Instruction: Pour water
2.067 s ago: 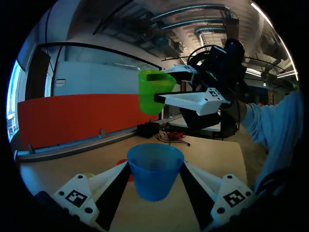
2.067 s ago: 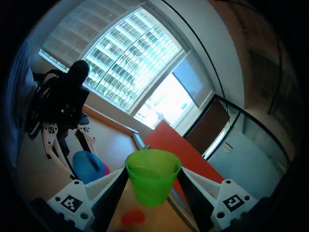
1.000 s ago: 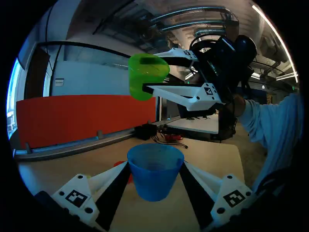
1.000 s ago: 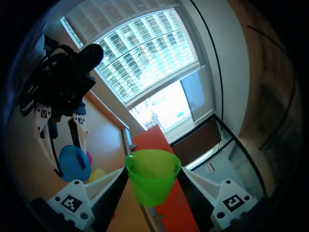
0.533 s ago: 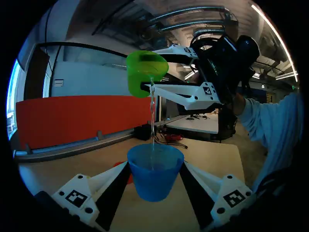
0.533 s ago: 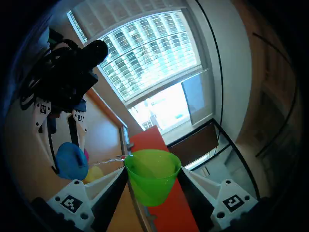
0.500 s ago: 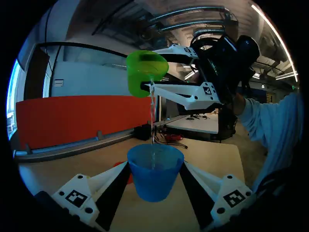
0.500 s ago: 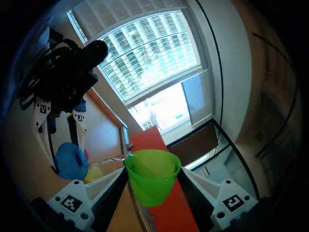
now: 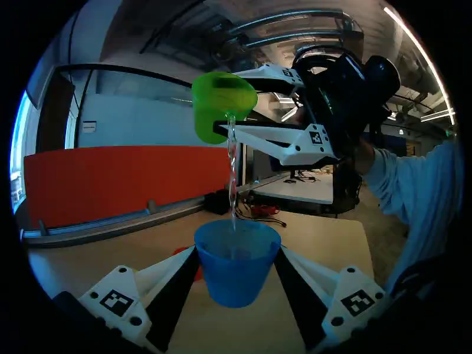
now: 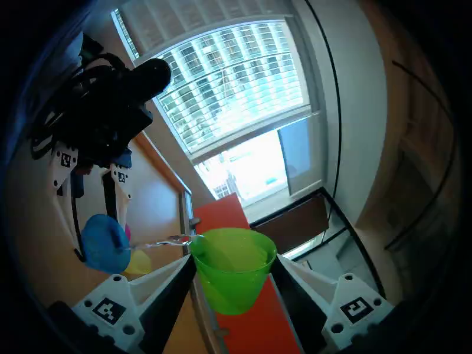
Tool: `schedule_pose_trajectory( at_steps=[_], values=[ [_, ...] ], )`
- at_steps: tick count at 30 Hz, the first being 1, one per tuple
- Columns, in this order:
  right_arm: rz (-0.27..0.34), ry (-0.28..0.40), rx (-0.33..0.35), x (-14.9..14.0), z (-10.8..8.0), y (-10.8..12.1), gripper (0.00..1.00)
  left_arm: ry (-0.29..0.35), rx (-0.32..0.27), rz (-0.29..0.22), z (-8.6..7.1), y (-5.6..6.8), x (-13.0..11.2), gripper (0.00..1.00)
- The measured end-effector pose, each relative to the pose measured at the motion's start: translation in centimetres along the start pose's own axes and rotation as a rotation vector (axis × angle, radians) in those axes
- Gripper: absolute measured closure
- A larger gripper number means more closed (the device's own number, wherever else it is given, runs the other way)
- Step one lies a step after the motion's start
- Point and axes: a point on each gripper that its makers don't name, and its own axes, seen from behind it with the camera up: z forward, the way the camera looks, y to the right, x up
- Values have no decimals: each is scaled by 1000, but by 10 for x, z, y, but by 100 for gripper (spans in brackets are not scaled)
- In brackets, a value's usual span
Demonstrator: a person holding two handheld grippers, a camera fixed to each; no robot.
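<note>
desk (image 9: 330, 236): sits below both cups, so we judge any spill lands there.
right gripper (image 10: 233, 266): clamped on green cup (image 9: 219, 106); we tip it high to feed its lip.
left gripper (image 9: 236, 259): clamped on blue cup (image 10: 101, 243), upright under that lip.
water (image 9: 232, 171): thin stream landing inside blue cup.

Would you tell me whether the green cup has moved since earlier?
Yes. In the left gripper view the green cup has risen, from overlapping the red wall panel to above it.
</note>
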Motion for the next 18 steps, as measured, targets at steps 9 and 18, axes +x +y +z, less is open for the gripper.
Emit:
schedule_pose_trajectory(
  at_steps=[9,18],
  values=[
    [-34,-1,-9,1,1,4,10,1,-1,3,1,0,2,14],
    [-65,5,-19,4,3,8,10,3,2,3,1,-2,2,14]
  ],
)
